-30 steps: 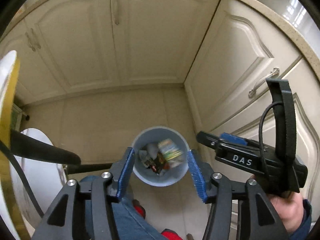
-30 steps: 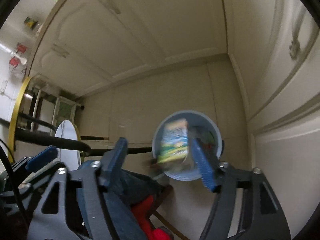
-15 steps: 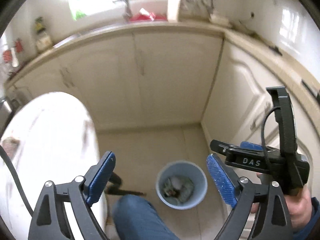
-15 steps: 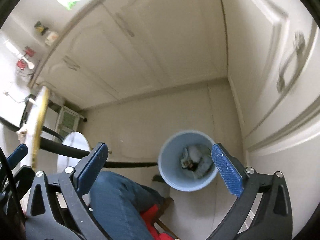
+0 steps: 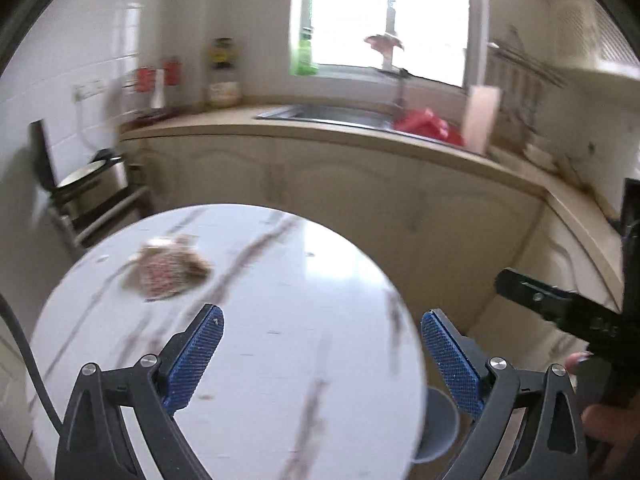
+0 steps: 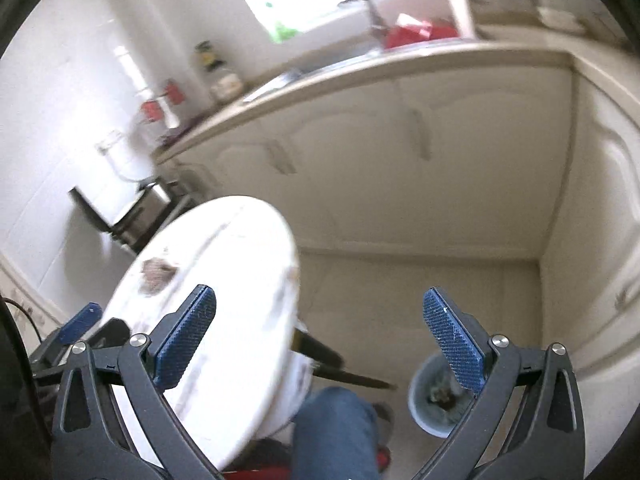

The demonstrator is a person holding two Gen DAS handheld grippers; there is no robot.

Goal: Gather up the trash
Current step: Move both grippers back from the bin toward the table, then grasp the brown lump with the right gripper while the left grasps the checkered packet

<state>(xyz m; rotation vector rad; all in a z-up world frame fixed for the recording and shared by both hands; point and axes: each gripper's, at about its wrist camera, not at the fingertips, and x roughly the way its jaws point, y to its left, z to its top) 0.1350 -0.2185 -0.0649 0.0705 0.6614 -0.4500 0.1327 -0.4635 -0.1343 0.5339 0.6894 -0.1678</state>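
**Drop done, grippers back over table**

Left gripper (image 5: 322, 354) jaws opening, empty; right gripper (image 6: 320, 344) wide, empty. Both rose from bin (image 6: 434, 408), now at 5 o'clock w/ wrappers inside. Last crumpled trash (image 5: 170, 274) on table (image 5: 280, 360), 10 o'clock: next pick.

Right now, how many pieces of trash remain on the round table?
1: a crumpled wrapper on the round table's far left part. The view is blurred, so small bits may be missed.
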